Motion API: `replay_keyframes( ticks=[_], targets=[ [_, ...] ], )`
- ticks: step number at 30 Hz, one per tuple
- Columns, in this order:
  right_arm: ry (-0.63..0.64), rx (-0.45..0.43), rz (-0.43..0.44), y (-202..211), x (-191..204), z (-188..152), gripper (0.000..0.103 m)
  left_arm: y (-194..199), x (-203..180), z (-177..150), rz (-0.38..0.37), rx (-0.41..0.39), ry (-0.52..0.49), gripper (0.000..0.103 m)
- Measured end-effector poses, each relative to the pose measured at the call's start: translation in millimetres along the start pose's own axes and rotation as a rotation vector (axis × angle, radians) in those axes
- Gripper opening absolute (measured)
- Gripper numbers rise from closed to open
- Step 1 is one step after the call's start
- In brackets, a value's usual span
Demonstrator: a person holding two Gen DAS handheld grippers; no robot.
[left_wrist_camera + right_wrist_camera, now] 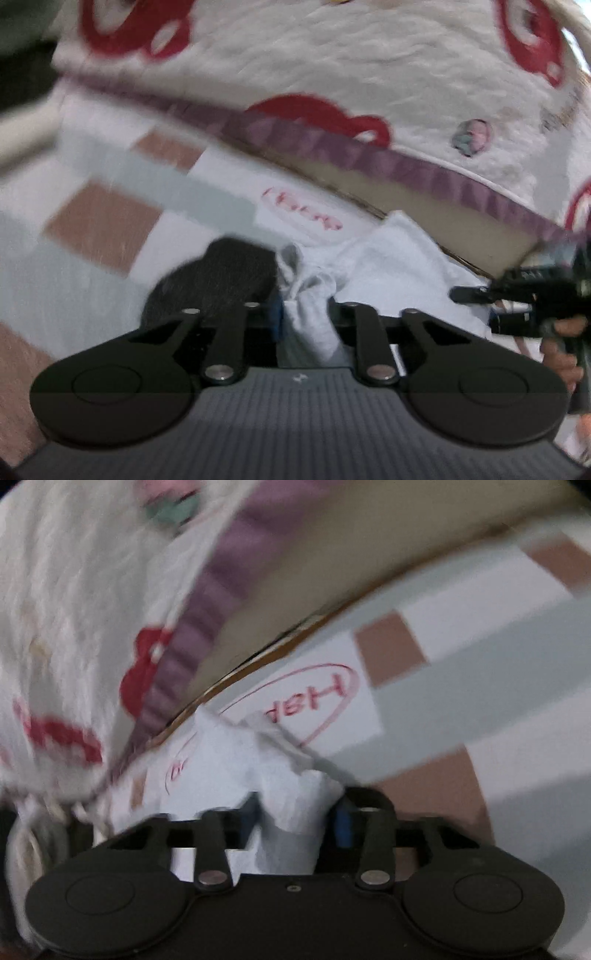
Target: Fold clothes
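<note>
A white garment [399,258] lies bunched on a checked sheet [99,221]. In the left wrist view a fold of it stands up between the fingers of my left gripper [304,319], which is shut on it. In the right wrist view another bunch of the white garment [291,794] fills the gap between the blue pads [341,821], and my right gripper [297,816] is shut on it. The right gripper [517,299] also shows at the right edge of the left wrist view, with a person's hand [561,328] on it.
A white fleece blanket [332,55] with red shapes and a purple trim [388,162] hangs over the far side, above a beige band [351,554]. The sheet bears a red oval logo [317,698]. A dark blurred patch [221,273] lies just left of the left fingers.
</note>
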State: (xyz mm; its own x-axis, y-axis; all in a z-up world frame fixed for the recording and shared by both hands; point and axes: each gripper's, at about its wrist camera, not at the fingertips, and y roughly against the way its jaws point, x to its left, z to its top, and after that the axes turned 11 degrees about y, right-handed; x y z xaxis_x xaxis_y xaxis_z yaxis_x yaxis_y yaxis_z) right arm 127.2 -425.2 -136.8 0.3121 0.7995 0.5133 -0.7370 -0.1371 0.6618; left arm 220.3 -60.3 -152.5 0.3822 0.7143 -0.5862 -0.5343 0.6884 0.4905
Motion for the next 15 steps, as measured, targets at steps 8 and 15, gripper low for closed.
replay_keyframes(
  ticks=[8,15],
  targets=[
    [0.152,-0.135,0.038,46,33,-5,0.026,49,-34,16,-0.026,-0.011,0.044,0.015],
    [0.037,-0.076,-0.057,40,1,-8,0.027,23,-23,-13,-0.033,0.118,0.141,0.015]
  ],
)
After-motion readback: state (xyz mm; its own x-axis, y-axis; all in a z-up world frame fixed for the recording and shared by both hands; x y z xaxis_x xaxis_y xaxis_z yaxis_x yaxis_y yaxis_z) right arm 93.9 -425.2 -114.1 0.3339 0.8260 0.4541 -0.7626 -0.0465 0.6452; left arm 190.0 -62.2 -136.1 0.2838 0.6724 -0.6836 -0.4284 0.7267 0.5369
